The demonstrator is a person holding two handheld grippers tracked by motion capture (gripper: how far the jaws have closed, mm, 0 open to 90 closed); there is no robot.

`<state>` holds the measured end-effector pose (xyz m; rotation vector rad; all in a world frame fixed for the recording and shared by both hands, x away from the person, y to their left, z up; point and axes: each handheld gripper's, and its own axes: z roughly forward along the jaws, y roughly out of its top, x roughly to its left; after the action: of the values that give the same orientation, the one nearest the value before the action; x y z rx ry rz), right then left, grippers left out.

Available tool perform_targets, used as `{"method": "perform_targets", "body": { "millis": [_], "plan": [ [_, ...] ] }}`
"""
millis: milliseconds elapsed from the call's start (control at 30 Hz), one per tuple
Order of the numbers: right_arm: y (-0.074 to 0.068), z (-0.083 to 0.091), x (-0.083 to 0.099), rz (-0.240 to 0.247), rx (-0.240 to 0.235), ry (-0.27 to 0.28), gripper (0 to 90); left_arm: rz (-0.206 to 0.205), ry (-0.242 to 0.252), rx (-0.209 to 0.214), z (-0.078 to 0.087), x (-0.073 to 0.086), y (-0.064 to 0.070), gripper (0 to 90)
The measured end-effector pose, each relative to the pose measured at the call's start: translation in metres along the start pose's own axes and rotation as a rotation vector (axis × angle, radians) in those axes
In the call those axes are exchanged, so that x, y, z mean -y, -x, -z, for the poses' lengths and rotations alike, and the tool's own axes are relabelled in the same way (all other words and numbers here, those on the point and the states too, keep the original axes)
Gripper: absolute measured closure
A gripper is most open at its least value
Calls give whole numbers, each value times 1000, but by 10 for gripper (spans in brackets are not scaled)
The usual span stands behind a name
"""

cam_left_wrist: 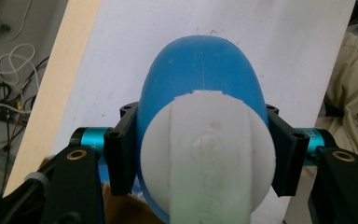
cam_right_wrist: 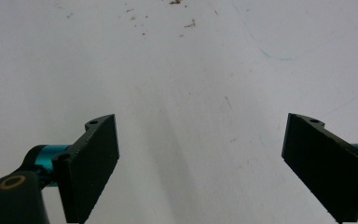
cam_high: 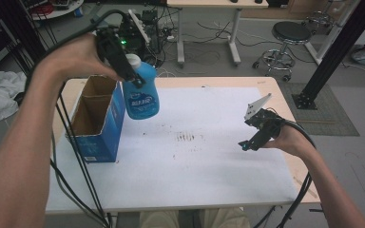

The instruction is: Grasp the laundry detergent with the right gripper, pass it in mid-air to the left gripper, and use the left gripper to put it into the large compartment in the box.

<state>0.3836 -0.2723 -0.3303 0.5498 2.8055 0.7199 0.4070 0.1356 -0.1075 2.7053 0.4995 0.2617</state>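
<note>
Left hand-held gripper [cam_high: 132, 76] was clamped on the neck of the blue plastic bottle with white cap [cam_high: 141, 93], just below the cap, carrying it in the air. Bottle hung beside the open blue cardboard box [cam_high: 100, 126], over the far-left part of the bench [cam_high: 195, 190], its body just off the box's right wall. In the left gripper view the jaws sat either side of the bottle [cam_left_wrist: 200, 88] at the shoulder, pads pressed against blue plastic.

Right hand-held gripper [cam_high: 251, 142] was idle, jaws spread wide with nothing between them, held low over the white sheet near the right edge of the bench.

Risks, as judged:
- Grip was on a rounded, tapering, smooth shoulder. The full weight of the bottle hung below the pads, so it could slide down and out, or pivot between the jaws.
- Bottle looked tilted; any swing could knock its base into the box wall. The box looked light and could shift or tip.
- If the bottle was headed into the box, the upright flaps at the far end left a narrow opening; a clipped rim would catch the base.
- Left cables [cam_high: 76, 161] ran close past the box and could drag it.
- Right hand-held gripper was well apart from the bottle, so no support if it slipped.
</note>
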Motion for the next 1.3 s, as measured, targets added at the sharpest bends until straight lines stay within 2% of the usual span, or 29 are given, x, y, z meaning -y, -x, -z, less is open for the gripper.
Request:
{"method": "perform_targets", "body": {
  "millis": [233,400,600,733,1000,1300],
  "plan": [
    [4,6,14,-26,15,-11,102,81,-35,-39,21,28,-22,383],
    [5,4,22,-42,16,-24,102,140,-39,-65,34,51,-33,383],
    [8,3,30,-62,23,-30,102,193,-64,-100,44,78,-41,383],
    [8,3,37,-79,31,-29,102,216,-78,-109,43,94,-43,383],
    [5,1,49,-98,36,-31,102,240,-100,-95,18,120,-46,383],
    [1,3,55,-107,46,-33,102,210,-140,-53,-27,137,-45,383]
  ]
}}
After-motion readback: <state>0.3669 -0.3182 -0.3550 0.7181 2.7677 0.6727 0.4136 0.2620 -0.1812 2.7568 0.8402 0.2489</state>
